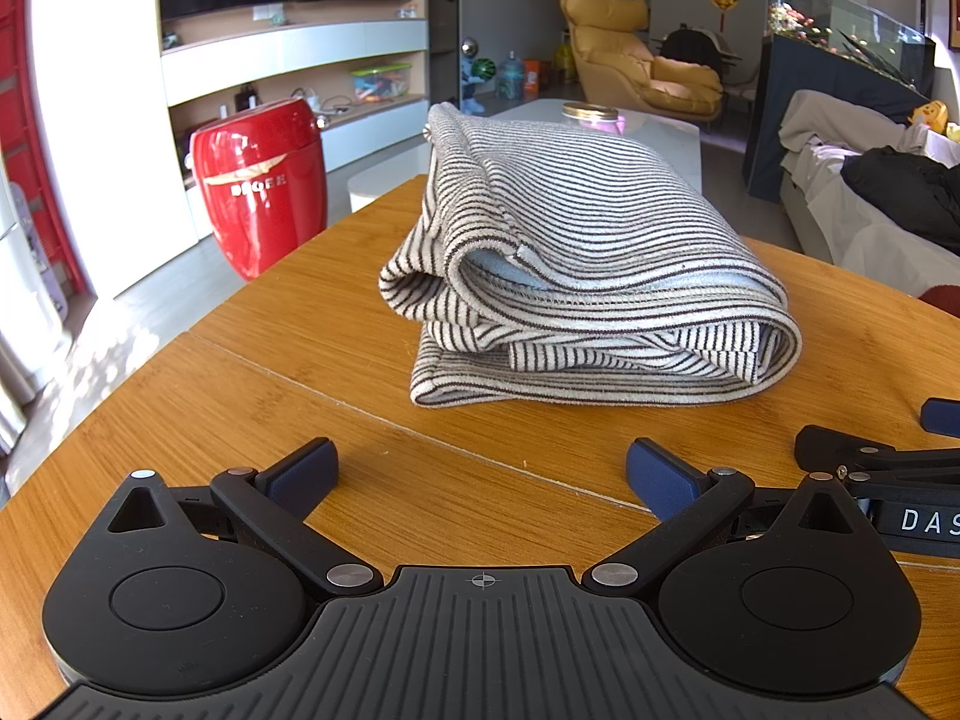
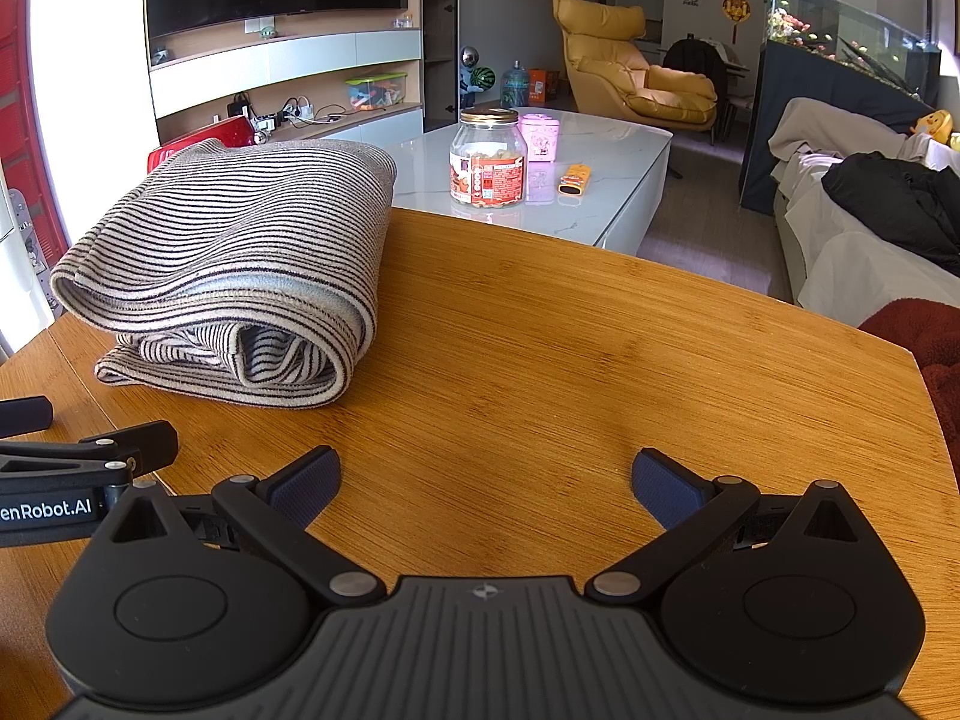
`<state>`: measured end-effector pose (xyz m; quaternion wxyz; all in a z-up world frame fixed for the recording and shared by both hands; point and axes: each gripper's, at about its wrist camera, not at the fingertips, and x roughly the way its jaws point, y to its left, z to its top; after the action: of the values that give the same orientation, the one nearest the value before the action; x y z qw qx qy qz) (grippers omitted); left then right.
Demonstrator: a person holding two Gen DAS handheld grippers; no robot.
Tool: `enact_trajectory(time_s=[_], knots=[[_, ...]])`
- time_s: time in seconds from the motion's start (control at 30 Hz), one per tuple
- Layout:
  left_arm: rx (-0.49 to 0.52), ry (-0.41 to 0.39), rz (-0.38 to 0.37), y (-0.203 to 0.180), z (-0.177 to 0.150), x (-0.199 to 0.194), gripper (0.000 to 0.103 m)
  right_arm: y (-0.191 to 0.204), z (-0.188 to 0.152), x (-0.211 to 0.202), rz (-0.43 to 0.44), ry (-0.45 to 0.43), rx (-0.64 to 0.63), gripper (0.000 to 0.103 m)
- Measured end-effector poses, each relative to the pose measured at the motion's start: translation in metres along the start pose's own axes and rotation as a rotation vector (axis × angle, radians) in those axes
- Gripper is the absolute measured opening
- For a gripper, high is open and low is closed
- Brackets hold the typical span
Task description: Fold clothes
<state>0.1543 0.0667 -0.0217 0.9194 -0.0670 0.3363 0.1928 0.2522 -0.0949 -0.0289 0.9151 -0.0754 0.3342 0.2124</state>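
Both wrist cameras are looking low across the round bamboo-grain table (image 1: pixel 252 372), sharing the folded striped grey-and-white garment (image 1: pixel 576 276): frame centre for left, upper left for right.

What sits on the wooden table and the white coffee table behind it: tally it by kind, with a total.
Folded striped garment: 1
Hand-held grippers, left and right, both open: 2
Glass jar: 1
Pink tin: 1
Small orange object: 1
Total: 6
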Motion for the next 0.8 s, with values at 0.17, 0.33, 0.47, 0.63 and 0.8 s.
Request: enact_trajectory(time_s=[0.17, 0.33, 0.47, 0.63, 0.8], knots=[[0.001, 0.000, 0.000, 0.0007, 0.0001, 0.0003, 0.103, -0.0005, -0.0003, -0.0001, 0.000, 0.000, 0.000, 0.103], [0.009, 0.000, -0.013, 0.0017, 0.0018, 0.0022, 0.103, -0.0003, -0.0003, -0.0001, 0.000, 0.000, 0.000, 0.103], [0.018, 0.024, -0.024, 0.0034, 0.0003, -0.0029, 0.103, 0.0012, 0.0006, 0.0014, -0.006, 0.000, 0.006, 0.103], [0.033, 0.030, -0.043, 0.0063, -0.0015, -0.0040, 0.103, 0.0069, 0.0026, 0.0041, -0.021, 0.000, 0.017, 0.103], [0.033, 0.031, -0.042, 0.0061, -0.0020, -0.0043, 0.103, 0.0064, 0.0024, 0.0035, -0.022, 0.000, 0.018, 0.103]])
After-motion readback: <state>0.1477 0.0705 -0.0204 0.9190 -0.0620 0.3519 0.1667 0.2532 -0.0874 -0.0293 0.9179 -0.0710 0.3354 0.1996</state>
